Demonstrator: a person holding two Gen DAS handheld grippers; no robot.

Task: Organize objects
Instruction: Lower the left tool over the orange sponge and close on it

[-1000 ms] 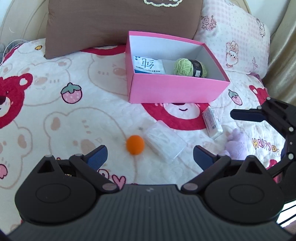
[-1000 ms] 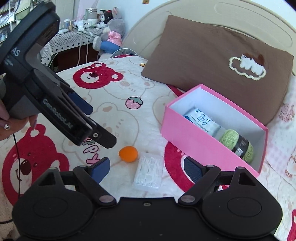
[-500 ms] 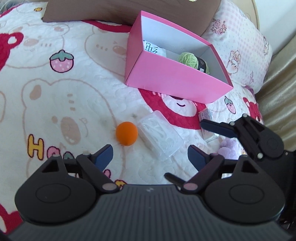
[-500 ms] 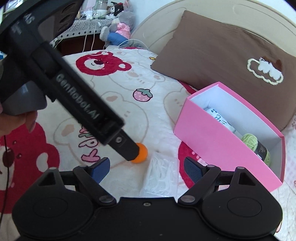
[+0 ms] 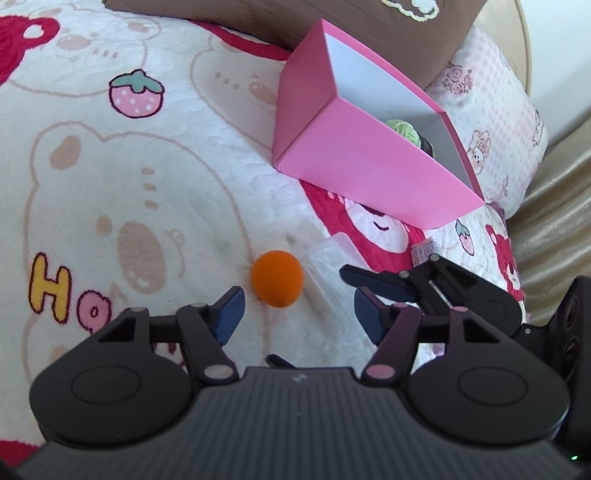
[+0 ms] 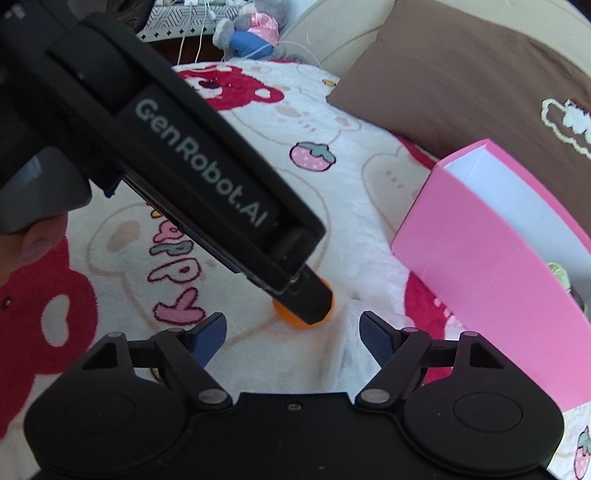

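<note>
An orange ball [image 5: 277, 283] lies on the bear-print bedspread just ahead of my left gripper [image 5: 297, 317], which is open and empty. A clear plastic box [image 5: 334, 254] lies right of the ball. My right gripper [image 6: 291, 334] is open and empty, its fingers [image 5: 373, 282] over the clear box in the left wrist view. In the right wrist view the left gripper's body [image 6: 207, 177] hides most of the ball [image 6: 295, 320]. The pink box [image 5: 369, 162] holds green yarn [image 5: 404, 130].
A brown pillow [image 6: 461, 81] and a pink patterned pillow [image 5: 491, 110] lie behind the pink box [image 6: 491, 258]. A small white packet [image 5: 424, 253] lies right of the clear box. Plush toys [image 6: 251, 29] sit beyond the bed.
Both grippers have moved down and closer to the bedspread. The left gripper has closed in on the orange ball, and the right gripper has come over the clear box.
</note>
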